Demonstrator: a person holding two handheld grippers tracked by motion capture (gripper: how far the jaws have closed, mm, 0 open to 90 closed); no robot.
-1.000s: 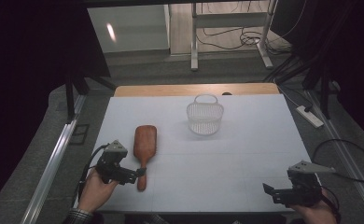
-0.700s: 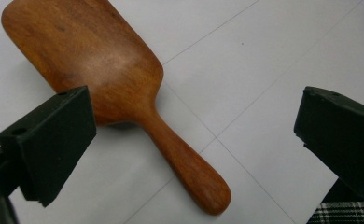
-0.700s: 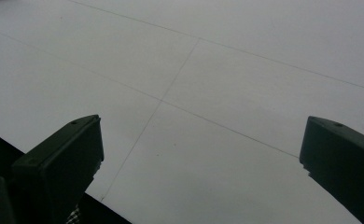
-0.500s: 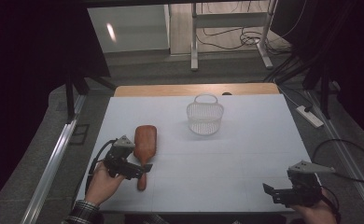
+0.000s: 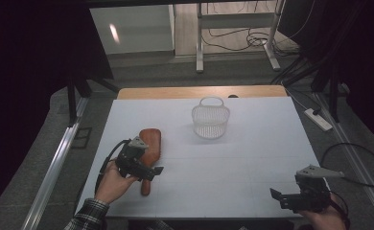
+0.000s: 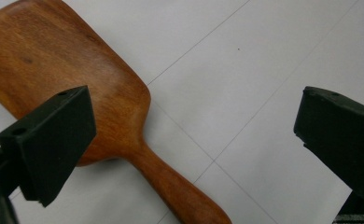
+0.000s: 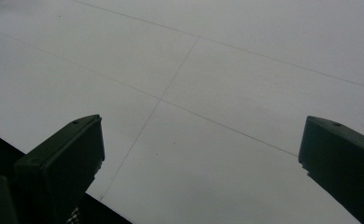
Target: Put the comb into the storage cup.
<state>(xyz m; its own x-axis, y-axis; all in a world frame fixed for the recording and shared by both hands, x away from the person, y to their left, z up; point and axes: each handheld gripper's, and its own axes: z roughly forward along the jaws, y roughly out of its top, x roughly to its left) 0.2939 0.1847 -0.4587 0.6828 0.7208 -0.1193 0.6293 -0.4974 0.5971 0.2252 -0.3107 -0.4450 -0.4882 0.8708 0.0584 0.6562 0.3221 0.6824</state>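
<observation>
Your left gripper [image 5: 149, 168] hangs over the wooden paddle [image 5: 150, 143], which lies flat on the white worktop [image 5: 233, 163] at its left side, handle toward you. Its fingers [image 6: 54, 140] are spread wide, one above the paddle's blade, nothing between them touched. Your right gripper [image 5: 290, 197] sits at the near right corner, fingers [image 7: 63, 163] spread over bare worktop. A wire basket [image 5: 210, 119] stands well apart, farther back.
</observation>
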